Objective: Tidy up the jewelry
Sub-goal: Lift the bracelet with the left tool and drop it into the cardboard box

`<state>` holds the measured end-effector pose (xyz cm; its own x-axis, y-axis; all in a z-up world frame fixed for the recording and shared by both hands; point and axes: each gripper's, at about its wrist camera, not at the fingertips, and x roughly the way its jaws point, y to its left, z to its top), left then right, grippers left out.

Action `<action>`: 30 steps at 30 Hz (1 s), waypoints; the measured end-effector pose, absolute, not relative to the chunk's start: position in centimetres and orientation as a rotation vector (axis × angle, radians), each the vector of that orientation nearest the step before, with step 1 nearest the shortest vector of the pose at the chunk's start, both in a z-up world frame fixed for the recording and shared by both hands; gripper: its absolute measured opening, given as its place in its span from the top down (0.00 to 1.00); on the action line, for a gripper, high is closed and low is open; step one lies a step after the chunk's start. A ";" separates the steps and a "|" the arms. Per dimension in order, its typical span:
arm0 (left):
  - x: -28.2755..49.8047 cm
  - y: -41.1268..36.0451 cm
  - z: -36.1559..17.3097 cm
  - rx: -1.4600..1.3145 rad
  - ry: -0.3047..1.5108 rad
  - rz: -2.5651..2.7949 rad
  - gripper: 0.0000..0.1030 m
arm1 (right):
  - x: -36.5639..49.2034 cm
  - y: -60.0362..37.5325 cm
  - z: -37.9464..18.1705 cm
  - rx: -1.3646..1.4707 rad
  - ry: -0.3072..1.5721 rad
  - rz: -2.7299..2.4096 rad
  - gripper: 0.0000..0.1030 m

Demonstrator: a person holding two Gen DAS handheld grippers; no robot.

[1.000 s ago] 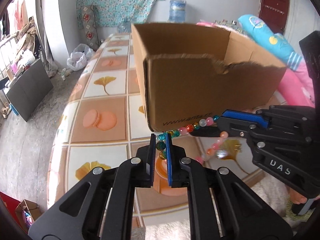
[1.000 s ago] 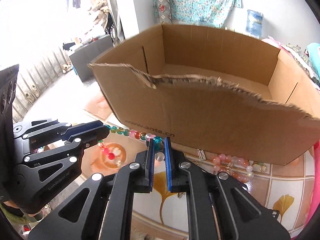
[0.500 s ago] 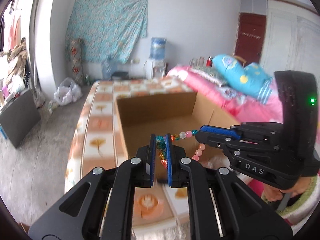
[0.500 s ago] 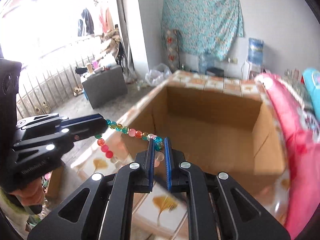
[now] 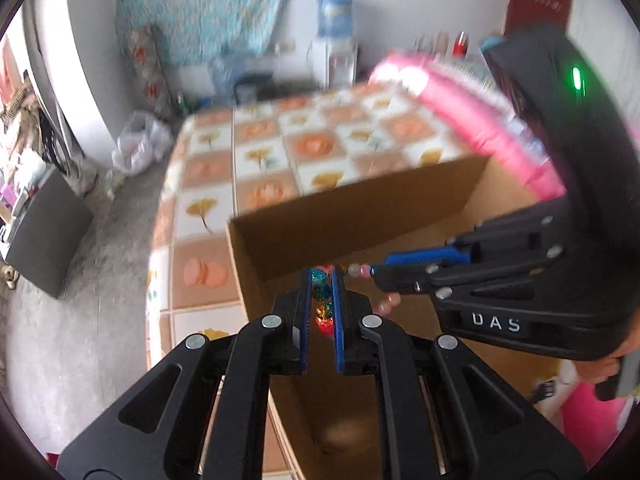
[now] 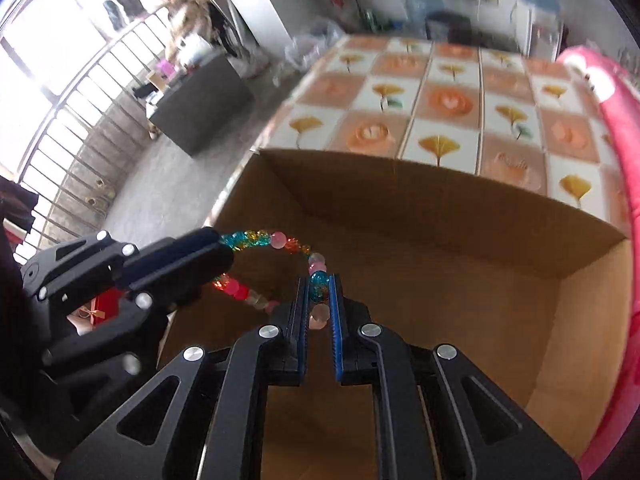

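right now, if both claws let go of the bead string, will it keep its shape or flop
Probably flop: the bead string sags in a curve between the left claw and right claw. Round beads may roll, though the cardboard box below should contain them.

The desk (image 6: 452,100) is covered with a checked cloth of orange and white squares printed with yellow ginkgo leaves and orange rounds. An open brown cardboard box (image 6: 420,216) stands on it at the near end, its far wall crossing the pattern. A pink padded roll (image 5: 472,120) lies along its right edge.
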<state>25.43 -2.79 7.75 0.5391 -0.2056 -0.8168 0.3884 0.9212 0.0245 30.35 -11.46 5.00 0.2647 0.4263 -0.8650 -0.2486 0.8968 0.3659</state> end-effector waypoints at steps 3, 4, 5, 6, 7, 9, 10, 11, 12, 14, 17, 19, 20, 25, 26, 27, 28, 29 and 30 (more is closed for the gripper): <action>27.2 -3.3 5.4 0.258 1.009 -0.332 0.92 | 32.8 -11.0 2.7 0.187 1.293 0.441 0.91; 27.8 -3.3 4.8 0.264 1.030 -0.329 0.92 | 33.6 -10.9 2.3 0.192 1.313 0.434 0.91; 28.2 -3.3 4.4 0.264 1.051 -0.322 0.92 | 34.2 -10.7 1.6 0.199 1.334 0.433 0.91; 28.5 -3.1 4.0 0.263 1.061 -0.315 0.92 | 34.6 -10.4 1.2 0.202 1.347 0.432 0.90; 28.7 -3.1 3.9 0.267 1.058 -0.310 0.91 | 35.2 -10.2 0.6 0.202 1.361 0.419 0.90; 29.0 -3.1 3.9 0.261 1.063 -0.298 0.91 | 35.9 -9.9 -0.1 0.198 1.373 0.416 0.90; 29.2 -3.1 3.9 0.250 1.070 -0.298 0.91 | 36.3 -9.9 -0.4 0.205 1.380 0.416 0.90; 29.1 -3.1 4.0 0.243 1.070 -0.295 0.91 | 36.6 -10.0 -0.7 0.219 1.382 0.405 0.90; 29.2 -3.0 4.1 0.239 1.061 -0.292 0.91 | 36.8 -10.0 -0.6 0.226 1.376 0.403 0.90; 28.8 -2.8 4.6 0.228 1.042 -0.293 0.91 | 37.0 -10.2 -0.3 0.238 1.353 0.410 0.89; 27.8 -2.1 6.1 0.194 0.993 -0.302 0.83 | 36.9 -11.3 0.9 0.282 1.314 0.410 0.89; 27.1 -1.4 7.3 0.166 0.959 -0.305 0.75 | 36.3 -12.6 2.5 0.329 1.267 0.418 0.89; 26.2 -0.8 8.2 0.146 0.932 -0.303 0.71 | 35.7 -13.3 3.7 0.346 1.239 0.421 0.89; 20.8 2.7 11.4 0.072 0.793 -0.278 0.47 | 27.8 -17.9 11.0 0.400 0.985 0.511 0.86; 19.6 3.5 11.6 0.047 0.773 -0.271 0.42 | 25.3 -19.2 11.9 0.415 0.930 0.524 0.78; 18.2 4.5 11.6 0.017 0.756 -0.259 0.40 | 22.1 -20.6 12.6 0.432 0.870 0.536 0.75; 16.8 5.2 11.4 -0.009 0.742 -0.253 0.39 | 20.1 -21.6 12.6 0.439 0.842 0.540 0.74; 15.4 5.9 11.0 -0.032 0.729 -0.246 0.38 | 17.4 -22.5 12.3 0.446 0.818 0.543 0.74; 13.9 6.6 10.3 -0.059 0.724 -0.234 0.37 | 15.8 -22.9 11.7 0.452 0.812 0.541 0.74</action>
